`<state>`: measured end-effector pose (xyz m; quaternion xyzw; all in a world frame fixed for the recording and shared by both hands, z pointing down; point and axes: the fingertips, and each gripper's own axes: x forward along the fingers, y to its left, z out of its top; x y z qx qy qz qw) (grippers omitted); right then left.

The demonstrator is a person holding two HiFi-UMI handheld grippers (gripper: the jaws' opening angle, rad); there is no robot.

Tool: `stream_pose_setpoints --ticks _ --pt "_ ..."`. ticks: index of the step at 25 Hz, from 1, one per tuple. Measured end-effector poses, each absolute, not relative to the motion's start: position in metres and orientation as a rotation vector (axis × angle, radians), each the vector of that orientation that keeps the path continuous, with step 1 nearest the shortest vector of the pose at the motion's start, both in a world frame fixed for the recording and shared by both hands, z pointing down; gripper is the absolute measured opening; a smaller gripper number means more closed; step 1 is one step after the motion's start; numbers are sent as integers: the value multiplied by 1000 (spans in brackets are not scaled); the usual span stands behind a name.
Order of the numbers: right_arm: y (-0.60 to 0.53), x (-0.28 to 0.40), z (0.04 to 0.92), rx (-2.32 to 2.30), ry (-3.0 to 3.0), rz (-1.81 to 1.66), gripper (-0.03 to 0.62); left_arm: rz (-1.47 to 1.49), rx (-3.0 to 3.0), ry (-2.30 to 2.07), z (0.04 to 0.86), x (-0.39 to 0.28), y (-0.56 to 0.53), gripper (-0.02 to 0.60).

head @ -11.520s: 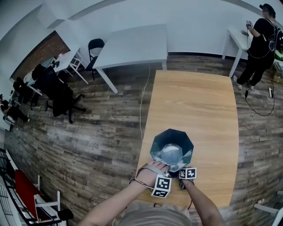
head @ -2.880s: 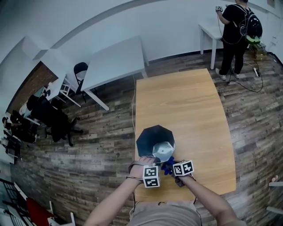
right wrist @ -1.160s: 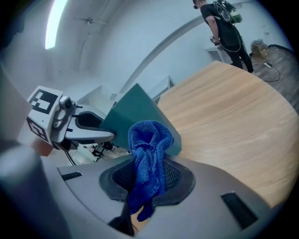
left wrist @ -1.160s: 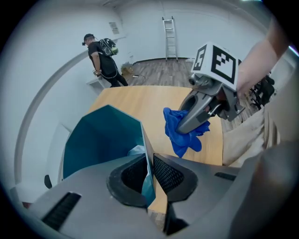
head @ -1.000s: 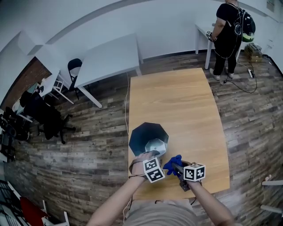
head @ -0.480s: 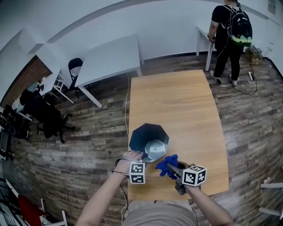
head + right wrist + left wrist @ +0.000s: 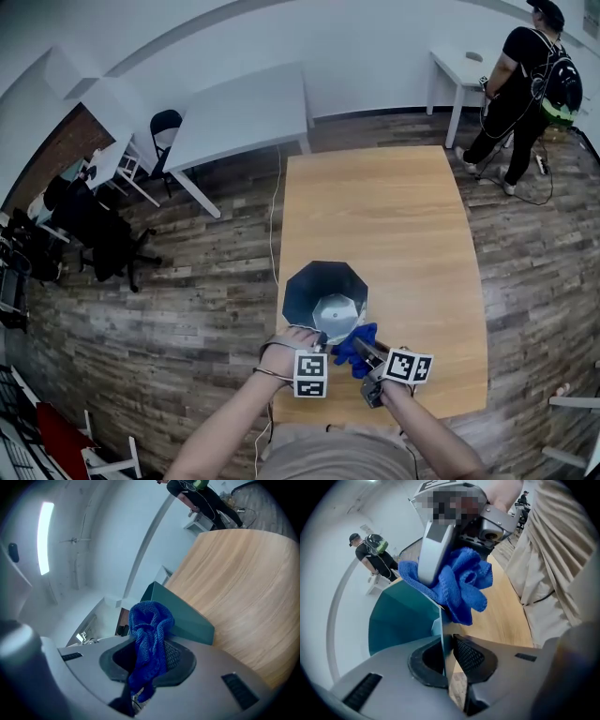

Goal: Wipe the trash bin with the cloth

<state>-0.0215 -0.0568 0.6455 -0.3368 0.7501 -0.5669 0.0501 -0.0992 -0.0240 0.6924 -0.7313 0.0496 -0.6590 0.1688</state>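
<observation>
Now my left gripper (image 7: 447, 660) closing its jaws on the thin wall of the teal trash bin (image 7: 398, 620), bin upright on the wooden table (image 7: 394, 216) near my edge, my right gripper (image 7: 150, 660) clamped on the blue cloth (image 7: 149, 630), cloth just beside the bin's rim.

The trash bin (image 7: 324, 292) is set on the surface (image 7: 394, 206) close to its near edge, nearer the left edge than the right. The cloth (image 7: 355, 343) is found just right of the bin's near side, by its rim. Beyond the far left corner a table (image 7: 244, 108) is placed.
</observation>
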Motion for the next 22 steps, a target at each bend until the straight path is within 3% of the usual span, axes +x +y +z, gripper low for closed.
stream_pose_setpoints --ticks 22 --pt "-75 -35 826 -1187 2148 -2017 77 -1803 -2157 89 692 -94 -26 43"
